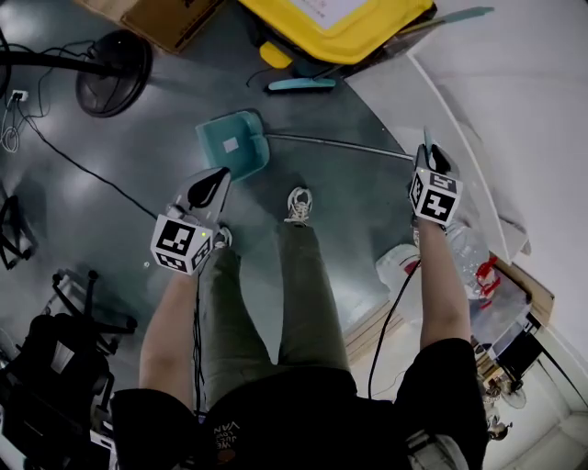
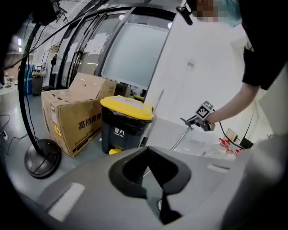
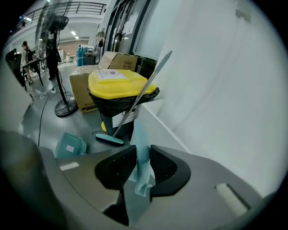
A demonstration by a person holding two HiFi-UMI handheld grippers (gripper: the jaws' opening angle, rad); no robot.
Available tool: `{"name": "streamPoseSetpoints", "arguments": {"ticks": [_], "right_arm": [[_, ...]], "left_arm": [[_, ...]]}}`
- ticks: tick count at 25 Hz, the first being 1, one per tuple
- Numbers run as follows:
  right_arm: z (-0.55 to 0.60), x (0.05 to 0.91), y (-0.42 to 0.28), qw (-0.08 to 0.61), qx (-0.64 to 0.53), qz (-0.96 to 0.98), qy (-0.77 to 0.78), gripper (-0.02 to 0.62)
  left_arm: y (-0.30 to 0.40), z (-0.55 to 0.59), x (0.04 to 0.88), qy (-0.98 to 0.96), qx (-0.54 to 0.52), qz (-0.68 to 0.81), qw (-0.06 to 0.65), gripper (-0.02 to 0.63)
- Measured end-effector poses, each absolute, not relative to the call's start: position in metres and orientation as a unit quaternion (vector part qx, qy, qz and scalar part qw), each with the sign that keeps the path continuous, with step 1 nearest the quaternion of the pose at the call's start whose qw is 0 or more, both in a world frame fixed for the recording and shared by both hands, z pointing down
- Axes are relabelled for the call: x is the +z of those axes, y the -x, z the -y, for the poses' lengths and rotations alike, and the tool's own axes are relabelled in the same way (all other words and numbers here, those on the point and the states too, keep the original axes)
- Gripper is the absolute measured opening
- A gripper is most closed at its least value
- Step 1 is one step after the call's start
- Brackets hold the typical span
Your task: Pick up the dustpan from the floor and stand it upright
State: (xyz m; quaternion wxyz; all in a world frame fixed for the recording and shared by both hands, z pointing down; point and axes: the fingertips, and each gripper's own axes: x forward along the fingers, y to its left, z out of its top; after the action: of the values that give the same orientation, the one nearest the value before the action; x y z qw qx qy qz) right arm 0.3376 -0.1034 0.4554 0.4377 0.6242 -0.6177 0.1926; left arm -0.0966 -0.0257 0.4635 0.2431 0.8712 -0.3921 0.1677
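Observation:
The teal dustpan has its pan end down at the grey floor, ahead of the person's feet. Its thin metal pole slants up to the right and ends in a teal grip. My right gripper is shut on that grip, which stands between its black pads. My left gripper hovers just near of the pan, shut with nothing in it. The left gripper view also shows the right gripper holding the pole.
A dark bin with a yellow lid stands ahead, with a teal broom leaning on it. A cardboard box and a fan base are at left; a cable crosses the floor. A white wall and bottles are at right.

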Motion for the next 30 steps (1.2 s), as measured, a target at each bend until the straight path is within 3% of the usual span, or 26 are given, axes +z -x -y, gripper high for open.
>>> {"name": "streamPoseSetpoints", "arguments": {"ticks": [18, 30], "right_arm": [[0.165, 0.367, -0.399, 0.503, 0.042, 0.633, -0.587, 0.094], [0.196, 0.347, -0.421, 0.504, -0.016, 0.642, -0.578, 0.094]], "left_arm": [[0.041, 0.049, 0.419, -0.862, 0.122, 0.419, 0.256, 0.054], [-0.001, 0.074, 0.418, -0.869, 0.102, 0.409, 0.26, 0.054]]}}
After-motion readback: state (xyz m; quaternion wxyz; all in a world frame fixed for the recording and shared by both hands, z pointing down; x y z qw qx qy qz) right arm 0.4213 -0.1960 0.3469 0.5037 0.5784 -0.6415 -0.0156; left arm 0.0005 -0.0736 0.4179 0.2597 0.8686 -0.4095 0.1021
